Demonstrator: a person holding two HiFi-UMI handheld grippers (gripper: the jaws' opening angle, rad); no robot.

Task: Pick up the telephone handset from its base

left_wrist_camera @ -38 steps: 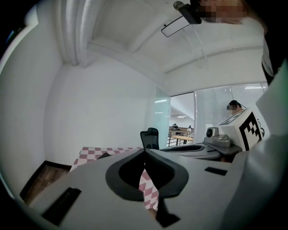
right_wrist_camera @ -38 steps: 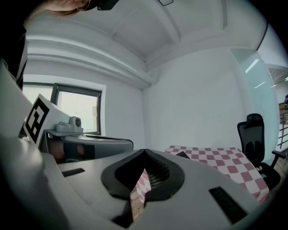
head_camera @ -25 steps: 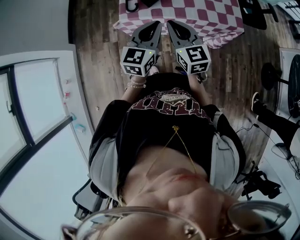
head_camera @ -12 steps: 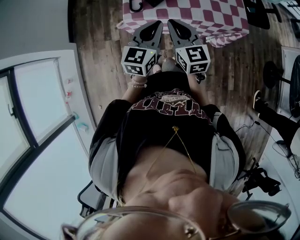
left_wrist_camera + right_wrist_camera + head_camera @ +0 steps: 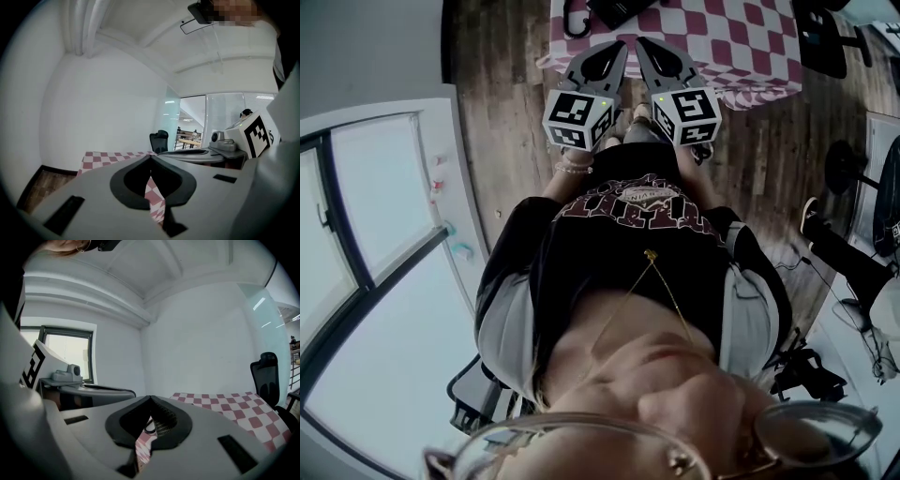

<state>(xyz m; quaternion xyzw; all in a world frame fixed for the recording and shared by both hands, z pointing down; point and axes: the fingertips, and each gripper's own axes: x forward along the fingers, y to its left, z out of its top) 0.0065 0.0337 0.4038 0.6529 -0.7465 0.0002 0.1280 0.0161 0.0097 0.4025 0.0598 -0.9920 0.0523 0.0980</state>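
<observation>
Plainly, nothing is in hand yet. The left gripper (image 5: pixel 615 47) and the right gripper (image 5: pixel 643 45) are held side by side in front of the person. Both point to twelve o'clock in the head view, toward a table under a checked cloth (image 5: pixel 722 37). Each gripper's own view shows its jaws clenched tip to tip with nothing between them; only cloth shows through the gap behind the tips.

The phone (image 5: pixel 617 9) lies on the cloth at twelve o'clock from the grippers, dark, cut by the top edge and apart from both. A dark curved piece (image 5: pixel 569 13) sits at its nine o'clock. Whether that is the cord or an end of the handset I cannot tell, and the handset cannot be picked out from the base here.

The handset is likely hard, smooth plastic, light and stiff. It should not give under the pads but may slip if pinched on a rounded end. The best hold looks to be across the narrow middle bar, between earpiece and mouthpiece. The cord will probably tug back, and a light base may slide with it, so a straight lift seems wise. One gripper must first spread its jaws; the other could steady the base.
</observation>
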